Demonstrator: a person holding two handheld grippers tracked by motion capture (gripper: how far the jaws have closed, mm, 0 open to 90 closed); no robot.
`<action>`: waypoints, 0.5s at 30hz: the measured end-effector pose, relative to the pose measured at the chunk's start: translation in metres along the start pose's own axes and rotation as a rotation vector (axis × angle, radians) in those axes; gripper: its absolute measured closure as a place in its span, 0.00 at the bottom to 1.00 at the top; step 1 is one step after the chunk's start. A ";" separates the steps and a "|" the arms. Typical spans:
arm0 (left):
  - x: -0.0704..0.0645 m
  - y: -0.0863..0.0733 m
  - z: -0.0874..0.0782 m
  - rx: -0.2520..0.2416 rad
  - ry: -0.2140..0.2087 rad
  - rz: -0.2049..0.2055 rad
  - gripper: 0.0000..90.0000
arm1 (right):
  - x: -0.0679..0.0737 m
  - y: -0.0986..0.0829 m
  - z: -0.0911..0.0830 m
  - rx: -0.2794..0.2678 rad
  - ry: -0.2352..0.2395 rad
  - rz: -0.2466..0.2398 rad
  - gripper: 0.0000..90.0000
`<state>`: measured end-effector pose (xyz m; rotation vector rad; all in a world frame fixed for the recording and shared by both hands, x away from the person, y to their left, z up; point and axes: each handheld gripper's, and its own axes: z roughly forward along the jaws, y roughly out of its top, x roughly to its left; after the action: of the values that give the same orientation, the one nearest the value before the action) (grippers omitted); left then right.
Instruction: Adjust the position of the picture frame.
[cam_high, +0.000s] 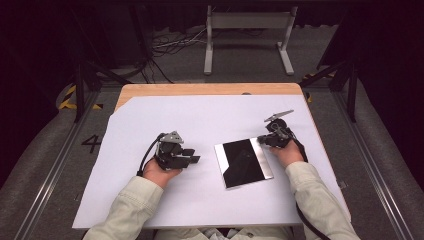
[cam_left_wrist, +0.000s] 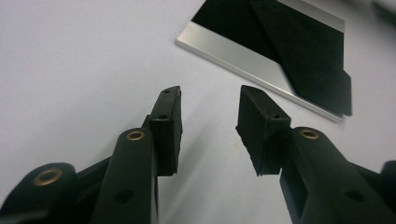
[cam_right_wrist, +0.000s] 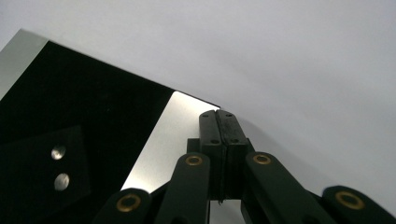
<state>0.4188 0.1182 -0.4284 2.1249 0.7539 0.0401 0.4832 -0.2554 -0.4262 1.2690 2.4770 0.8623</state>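
Grippers (cam_high: 192, 156) (cam_high: 261, 141) — two; mirror plate (cam_high: 244, 162) — one

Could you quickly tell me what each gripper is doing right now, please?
Left gripper: open, holding nothing, above the white sheet.
Right gripper: shut, gripping nothing, its tips at the mirror plate's edge.

The high view looks forward and down over the whole surface (cam_high: 200, 200). Each tool view skims low and close, both sharing the mirrored plate (cam_high: 243, 162) (cam_left_wrist: 261, 56) (cam_right_wrist: 84, 154).
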 end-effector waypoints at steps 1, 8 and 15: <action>0.000 0.000 0.000 -0.002 -0.001 -0.007 0.67 | 0.004 0.004 0.003 0.003 0.001 -0.012 1.00; 0.003 -0.001 -0.002 -0.011 0.002 -0.017 0.67 | 0.031 0.024 0.021 0.014 0.016 -0.085 1.00; 0.005 -0.001 -0.001 -0.013 -0.007 -0.040 0.67 | 0.055 0.038 0.035 0.003 0.062 -0.125 1.00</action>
<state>0.4218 0.1224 -0.4298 2.0961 0.7902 0.0159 0.4909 -0.1801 -0.4286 1.0904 2.5747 0.8800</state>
